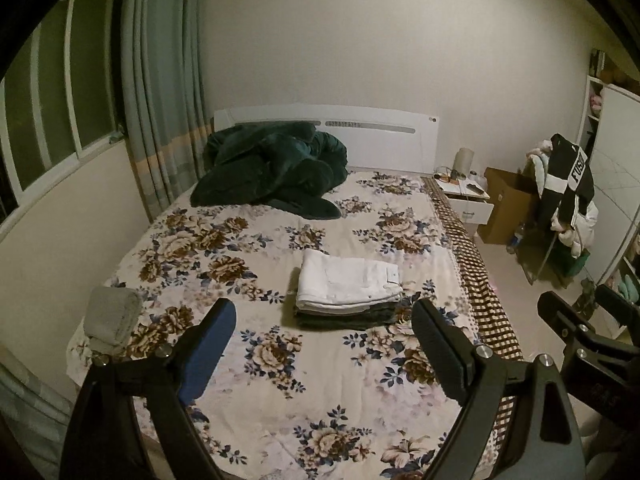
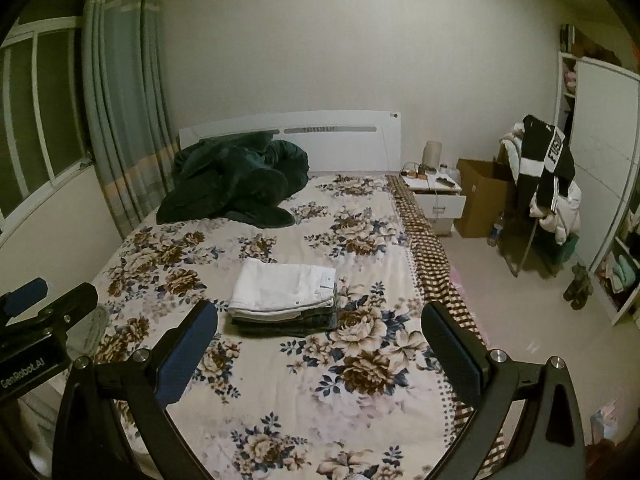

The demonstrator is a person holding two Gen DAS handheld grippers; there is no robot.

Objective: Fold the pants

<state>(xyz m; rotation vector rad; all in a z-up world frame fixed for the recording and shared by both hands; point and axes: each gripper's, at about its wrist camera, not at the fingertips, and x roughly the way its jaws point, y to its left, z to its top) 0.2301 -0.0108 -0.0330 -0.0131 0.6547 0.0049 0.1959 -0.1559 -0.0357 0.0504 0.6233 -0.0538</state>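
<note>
A dim, yellowish room with plain pale walls centres on a bed [image 2: 280,380] under a floral cover. Behind it stands a white headboard [image 2: 344,140]; left of it, a window [image 2: 36,112] and grey-blue curtains [image 2: 120,112]; right of it, a white nightstand [image 2: 438,200], a cardboard box [image 2: 480,200] and white shelving [image 2: 600,184] on pale floor

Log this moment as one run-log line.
stage: fold done | white pants: folded atop stack on bed | left gripper: open, empty | right gripper: open, empty

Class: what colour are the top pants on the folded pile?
White pants, clearest in the right wrist view.
</note>
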